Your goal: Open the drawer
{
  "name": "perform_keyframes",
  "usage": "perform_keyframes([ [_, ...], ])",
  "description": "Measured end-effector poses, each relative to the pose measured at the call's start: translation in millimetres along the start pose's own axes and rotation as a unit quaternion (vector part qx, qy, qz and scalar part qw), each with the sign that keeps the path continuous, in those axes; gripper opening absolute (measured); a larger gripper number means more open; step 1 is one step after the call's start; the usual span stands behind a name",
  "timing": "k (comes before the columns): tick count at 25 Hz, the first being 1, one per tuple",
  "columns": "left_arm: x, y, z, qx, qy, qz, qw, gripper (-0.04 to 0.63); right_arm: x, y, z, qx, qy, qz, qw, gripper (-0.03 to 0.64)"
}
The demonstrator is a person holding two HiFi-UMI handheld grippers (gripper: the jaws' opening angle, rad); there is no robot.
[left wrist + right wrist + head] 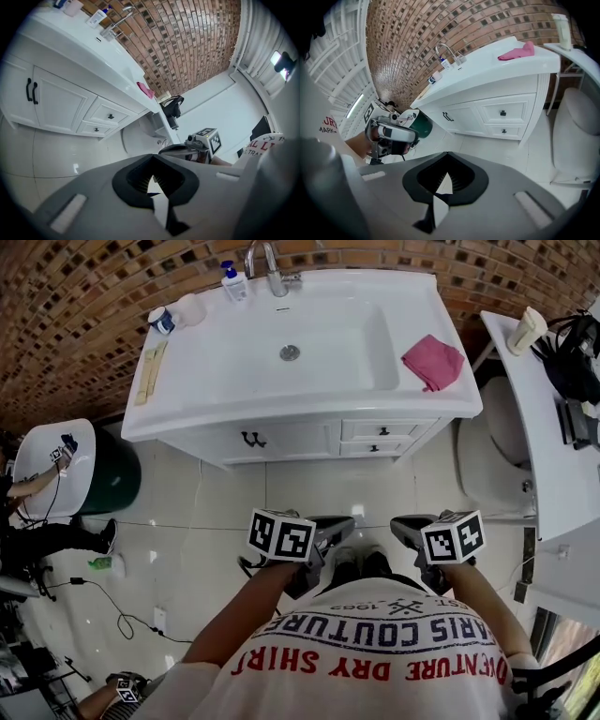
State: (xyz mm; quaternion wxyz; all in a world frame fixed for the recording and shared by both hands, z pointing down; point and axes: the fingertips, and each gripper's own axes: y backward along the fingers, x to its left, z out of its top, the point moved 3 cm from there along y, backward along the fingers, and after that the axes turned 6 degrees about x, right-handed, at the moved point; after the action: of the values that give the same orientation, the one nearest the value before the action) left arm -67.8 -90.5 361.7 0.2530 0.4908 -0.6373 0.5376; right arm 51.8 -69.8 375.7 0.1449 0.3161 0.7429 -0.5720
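left gripper [153,176]: fingers closed, nothing between them | right gripper [446,174]: fingers closed, empty | upper drawer [382,430] and lower drawer [373,447]: both shut, at the right end of the white vanity [291,439] under the sink [328,371], well apart from both grippers

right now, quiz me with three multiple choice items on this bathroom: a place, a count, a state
1. Where does the pink cloth lie? A on a chair; B on the counter, right of the basin; C on a shelf.
2. How many knobbed drawers does the vanity front show? A one; B two; C four.
3. Those drawers are: A both shut; B upper pulled out; C both pulled out.
Answers: 1 B, the cloth rests beside the basin; 2 B, one drawer above another; 3 A, both fronts sit flush.
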Motion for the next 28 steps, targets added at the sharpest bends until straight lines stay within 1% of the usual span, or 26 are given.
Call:
perform_keyframes([
  [3, 2.0, 2.5, 5.9, -0.002, -0.012, 0.012, 0.9998, -0.006, -19.2, -5.4, 7.5, -0.002, -0.001, -0.018, 1.000, 0.006],
  [8, 4.9, -1.2, 3.4, -0.006, -0.006, 0.005, 1.0000, -0.006, -54.3, -22.4, 27.0, -0.010, -0.008, -0.023, 1.000, 0.006],
  [10, 9.7, -3.1, -1.8, -0.004, 0.004, 0.003, 1.0000, -0.006, -70.1, -31.9, 35.2, -0.009, -0.013, -0.030, 0.999, 0.006],
  [15, 34.1, -9.7, -10.8, -0.006, 0.036, 0.015, 0.9992, -0.006, -109.8, -62.0, 53.4, -0.003, -0.039, -0.034, 0.999, 0.011],
  [16, 37.7, -11.7, -12.1, -0.006, 0.040, 0.015, 0.9991, -0.006, -117.9, -67.8, 58.0, -0.007, -0.045, -0.033, 0.998, 0.019],
  [19, 49.4, -14.7, -16.3, -0.005, 0.042, 0.021, 0.9989, -0.006, -143.5, -84.7, 74.5, -0.028, -0.058, -0.037, 0.997, 0.074],
  [23, 64.1, -14.7, -25.0, -0.014, 0.048, 0.038, 0.9981, -0.006, -178.1, -107.6, 90.0, -0.047, -0.061, -0.070, 0.995, 0.114],
  [25, 75.2, -20.7, -27.8, -0.020, 0.057, 0.040, 0.9974, -0.006, -199.1, -117.9, 95.8, -0.055, -0.059, -0.103, 0.991, 0.128],
  [28, 89.6, -29.2, -30.9, -0.013, 0.064, 0.042, 0.9970, -0.006, -225.3, -134.7, 100.5, -0.068, -0.056, -0.150, 0.985, 0.155],
])
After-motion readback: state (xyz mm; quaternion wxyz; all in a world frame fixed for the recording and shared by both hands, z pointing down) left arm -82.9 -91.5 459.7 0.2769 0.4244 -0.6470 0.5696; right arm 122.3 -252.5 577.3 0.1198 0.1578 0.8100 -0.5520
